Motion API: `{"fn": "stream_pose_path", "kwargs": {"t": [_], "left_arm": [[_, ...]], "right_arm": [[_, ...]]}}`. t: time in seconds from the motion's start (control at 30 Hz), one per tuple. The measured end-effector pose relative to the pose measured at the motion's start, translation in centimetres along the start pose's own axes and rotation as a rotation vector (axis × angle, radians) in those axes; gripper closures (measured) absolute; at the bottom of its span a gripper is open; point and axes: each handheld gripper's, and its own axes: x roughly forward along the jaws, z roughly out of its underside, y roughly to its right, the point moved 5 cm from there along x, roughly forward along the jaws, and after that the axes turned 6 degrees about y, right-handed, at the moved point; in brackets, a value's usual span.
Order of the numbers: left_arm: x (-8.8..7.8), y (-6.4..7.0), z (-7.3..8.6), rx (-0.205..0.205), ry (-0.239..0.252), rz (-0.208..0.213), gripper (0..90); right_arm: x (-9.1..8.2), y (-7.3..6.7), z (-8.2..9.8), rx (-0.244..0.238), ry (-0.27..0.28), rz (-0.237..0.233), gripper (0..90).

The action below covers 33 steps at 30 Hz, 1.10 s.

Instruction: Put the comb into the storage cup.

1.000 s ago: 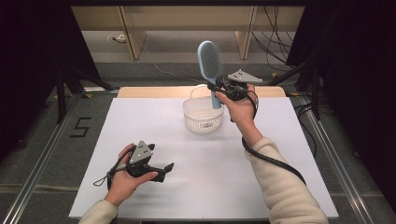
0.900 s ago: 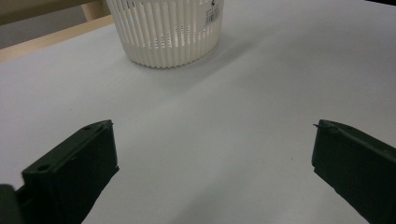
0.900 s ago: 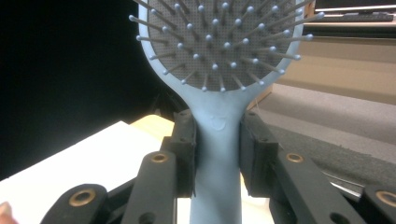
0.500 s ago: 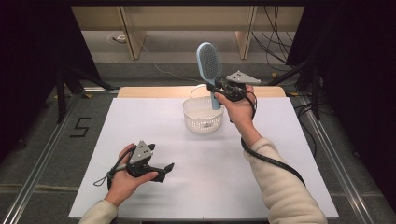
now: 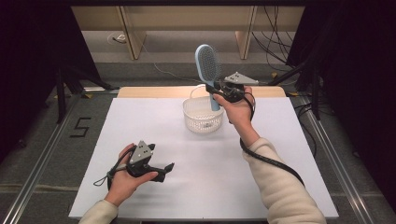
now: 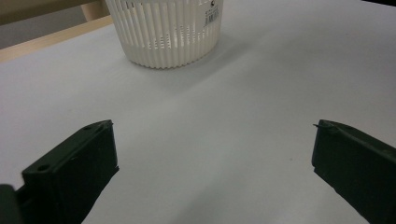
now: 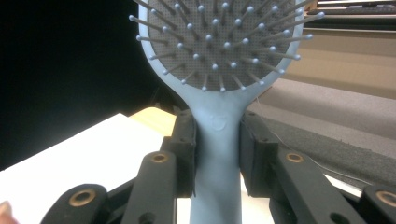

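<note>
Nearest the person, the left tool (image 5: 161, 171) rests low on the white bench (image 5: 154, 140), held in the left hand (image 5: 125, 175). Its jaws stand wide apart with nothing between them, and bare bench lies ahead of it up to the basket (image 5: 202, 114). In the left gripper view the same two black jaws frame the bench, and the basket (image 6: 168, 32) stands farther off, its ribbed white wall and a small barcode label plain to see; its inside is hidden there.

Farther out, the right hand (image 5: 238, 109) holds the right tool (image 5: 215, 92) above the far side of the basket. This tool is clamped on the handle of the brush (image 5: 208, 70), which stands nearly upright, head up, with the handle's lower end reaching down in front of the basket's far rim. The high view cannot settle whether that end touches the basket.

The right gripper view shows the grip closely: both pads (image 7: 187, 154) press the pale blue brush (image 7: 217, 140) at the neck just under its head, bristles facing the camera.

Beyond the bench lie a wooden frame (image 5: 133, 32) and loose cables (image 5: 275, 42) on the floor.
</note>
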Motion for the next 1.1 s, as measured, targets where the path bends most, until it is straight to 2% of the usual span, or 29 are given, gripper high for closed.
{"fn": "stream_pose_path", "kwargs": {"t": [1.1], "left_arm": [[-0.04,-0.02,-0.04,-0.001,0.003,-0.002,0.0]], "right_arm": [[0.7,-0.22,0.62,-0.008,-0.005,-0.005,70.4]]}}
